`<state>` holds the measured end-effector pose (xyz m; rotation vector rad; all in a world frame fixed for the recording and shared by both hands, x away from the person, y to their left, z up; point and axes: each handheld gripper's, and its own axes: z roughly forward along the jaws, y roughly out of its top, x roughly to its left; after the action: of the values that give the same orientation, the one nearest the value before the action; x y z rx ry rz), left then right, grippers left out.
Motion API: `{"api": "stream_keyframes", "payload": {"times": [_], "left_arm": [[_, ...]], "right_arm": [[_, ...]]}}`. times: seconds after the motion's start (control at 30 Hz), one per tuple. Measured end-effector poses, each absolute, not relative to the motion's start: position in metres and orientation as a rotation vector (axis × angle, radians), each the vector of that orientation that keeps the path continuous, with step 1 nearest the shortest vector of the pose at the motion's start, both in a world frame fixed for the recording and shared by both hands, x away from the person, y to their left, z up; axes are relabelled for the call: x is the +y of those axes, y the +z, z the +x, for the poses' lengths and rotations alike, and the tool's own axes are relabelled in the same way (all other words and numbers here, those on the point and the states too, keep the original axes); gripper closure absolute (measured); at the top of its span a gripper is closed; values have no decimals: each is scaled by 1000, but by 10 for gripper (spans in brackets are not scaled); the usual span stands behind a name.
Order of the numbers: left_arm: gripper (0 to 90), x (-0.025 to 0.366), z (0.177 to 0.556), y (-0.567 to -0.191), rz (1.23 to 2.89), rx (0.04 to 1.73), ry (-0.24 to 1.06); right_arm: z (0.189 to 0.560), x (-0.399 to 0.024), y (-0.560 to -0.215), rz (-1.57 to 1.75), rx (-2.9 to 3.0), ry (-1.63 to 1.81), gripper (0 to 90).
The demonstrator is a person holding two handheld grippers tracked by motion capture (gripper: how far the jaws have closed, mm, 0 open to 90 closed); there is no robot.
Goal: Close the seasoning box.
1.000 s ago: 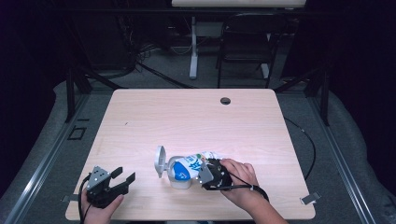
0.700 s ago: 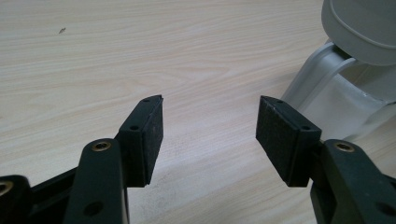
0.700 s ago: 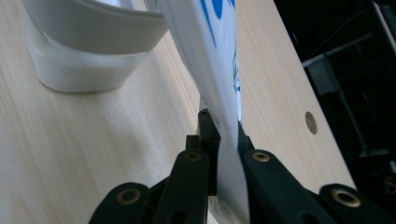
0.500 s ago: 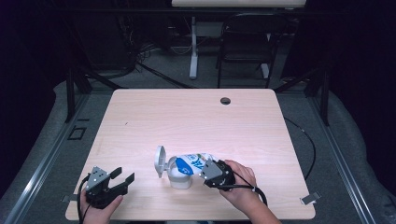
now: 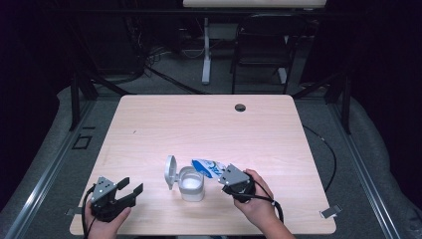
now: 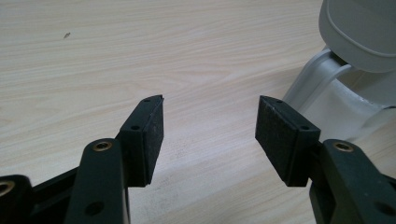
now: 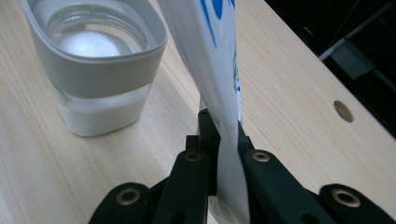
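Since a second ago the bag (image 5: pixel 208 167) has lifted from over the jar (image 5: pixel 191 183) and drawn a little to the right with the right tongs (image 5: pixel 227 180); the left tongs (image 5: pixel 130 189) have kept their place. That bag is white with blue print, a thin, flattened pouch, and the right tongs are clamped on its lower end, the plastic pinched flat between the two black jaws in the right gripper view. Its printed end slants up beside the jar, close to the rim. This jar is clear with a grey collar, holds white powder at the bottom, and its grey lid (image 5: pixel 170 172) stands flipped open on the left side. Spread wide, the left tongs hold nothing, low over the front left corner of the bench (image 5: pixel 209 124), with the jar just beyond the right jaw. Jar and bag sit near the front edge; behind them the wooden top lies bare up to a small round hole (image 5: pixel 240 107) at the far edge.
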<state>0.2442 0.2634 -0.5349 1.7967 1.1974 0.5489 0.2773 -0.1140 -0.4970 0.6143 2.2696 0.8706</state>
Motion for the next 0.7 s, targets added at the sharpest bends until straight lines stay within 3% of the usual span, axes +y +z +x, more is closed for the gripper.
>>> {"api": "stream_keyframes", "payload": {"times": [0.7], "left_arm": [[424, 260, 245, -535, 1801, 1189, 550]], "right_arm": [[286, -153, -504, 978, 2164, 1180, 900]]}}
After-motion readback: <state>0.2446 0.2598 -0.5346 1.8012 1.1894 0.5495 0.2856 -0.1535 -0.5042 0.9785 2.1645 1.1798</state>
